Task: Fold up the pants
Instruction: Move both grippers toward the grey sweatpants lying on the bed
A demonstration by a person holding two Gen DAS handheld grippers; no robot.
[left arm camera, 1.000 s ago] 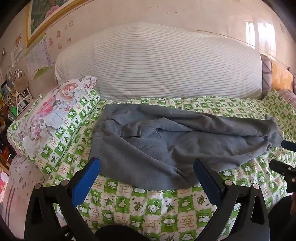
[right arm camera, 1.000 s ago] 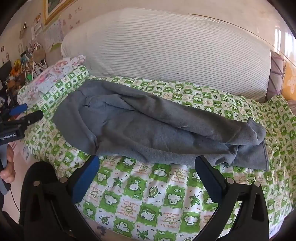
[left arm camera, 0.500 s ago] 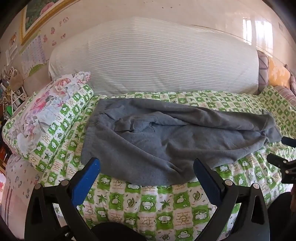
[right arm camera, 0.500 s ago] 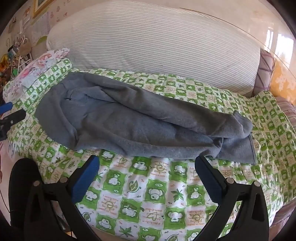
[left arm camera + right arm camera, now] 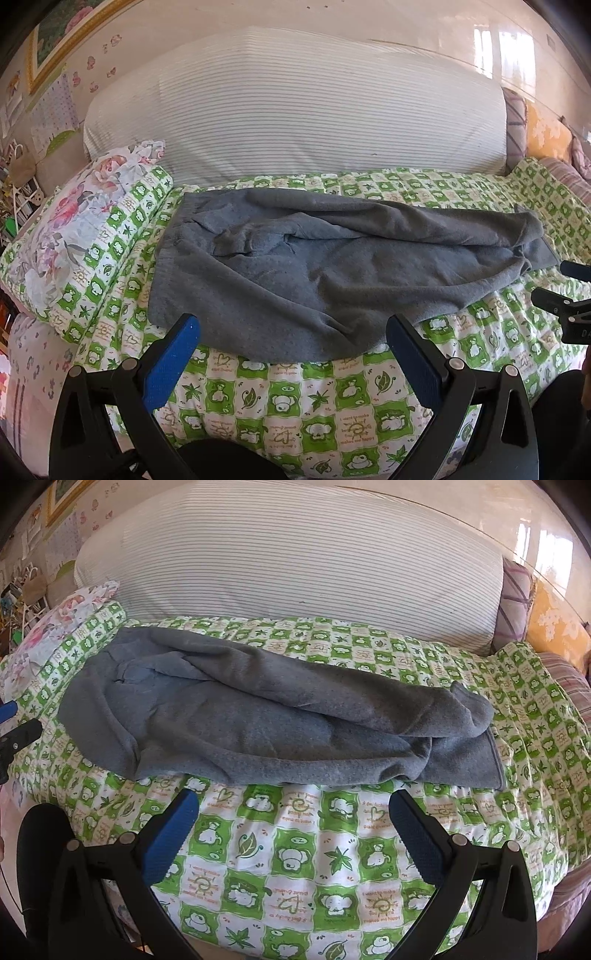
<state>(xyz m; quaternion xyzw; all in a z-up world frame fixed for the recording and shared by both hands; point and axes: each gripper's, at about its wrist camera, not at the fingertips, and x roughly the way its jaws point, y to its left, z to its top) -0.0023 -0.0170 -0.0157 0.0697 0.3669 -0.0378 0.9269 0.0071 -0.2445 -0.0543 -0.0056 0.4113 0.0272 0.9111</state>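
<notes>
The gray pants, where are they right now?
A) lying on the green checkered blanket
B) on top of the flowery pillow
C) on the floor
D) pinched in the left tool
A: the gray pants lie crumpled on the green checkered blanket, and neither open tool touches them.

A bed [image 5: 295, 406] in green-checked sheet; striped bolster [image 5: 295, 110] at twelve o'clock against a glossy cream wall [image 5: 332, 18]; floral pillow [image 5: 74, 221] at nine.

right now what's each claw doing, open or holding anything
Left claw: open, holding nothing, short of the gray pants.
Right claw: open, holding nothing, over the green checked bedspread.
</notes>
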